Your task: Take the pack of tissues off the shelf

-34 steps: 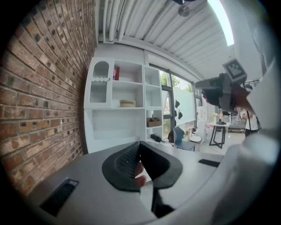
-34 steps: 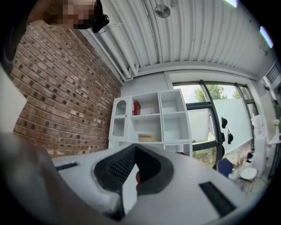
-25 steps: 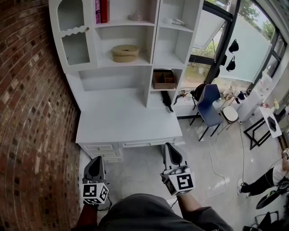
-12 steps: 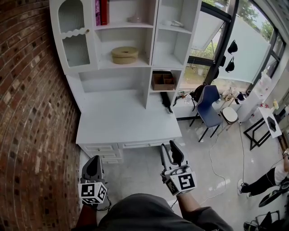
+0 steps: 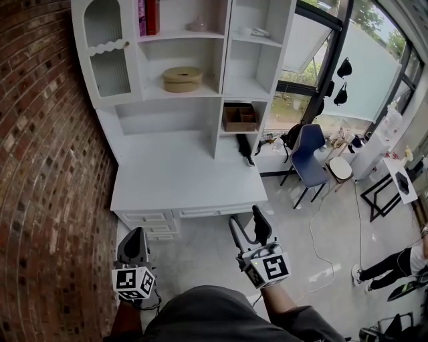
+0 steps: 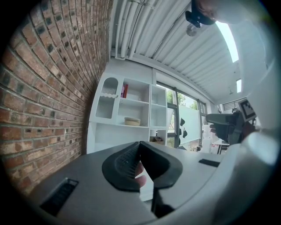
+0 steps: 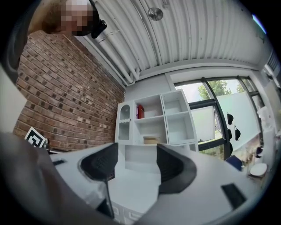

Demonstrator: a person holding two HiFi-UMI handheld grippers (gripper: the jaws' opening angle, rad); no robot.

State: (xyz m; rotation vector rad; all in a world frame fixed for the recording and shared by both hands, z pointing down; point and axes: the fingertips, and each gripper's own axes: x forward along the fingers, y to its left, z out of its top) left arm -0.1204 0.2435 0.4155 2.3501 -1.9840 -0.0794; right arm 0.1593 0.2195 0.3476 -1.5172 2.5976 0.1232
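Note:
A white shelf unit [image 5: 221,80] stands on a white desk [image 5: 180,184] ahead of me. A small pale flat thing [image 5: 257,31] lies in its top right compartment; it could be the pack of tissues, but it is too small to tell. Both grippers hang low in front of the desk, far from the shelves. My left gripper [image 5: 136,242] is shut, its tips meeting [image 6: 139,145] with nothing gripped. The jaws of my right gripper [image 5: 246,224] are opening wide, and nothing lies between them [image 7: 137,154].
A round tan box [image 5: 182,78] sits on the middle shelf, red books [image 5: 148,15] on the top one, a brown box [image 5: 241,117] in a lower cubby. A brick wall [image 5: 47,174] runs along the left. A blue chair [image 5: 309,157] and a person [image 5: 401,264] are at the right.
The right gripper's jaws have gone from shut to wide apart. The left gripper has sunk slightly toward the lower left, still shut.

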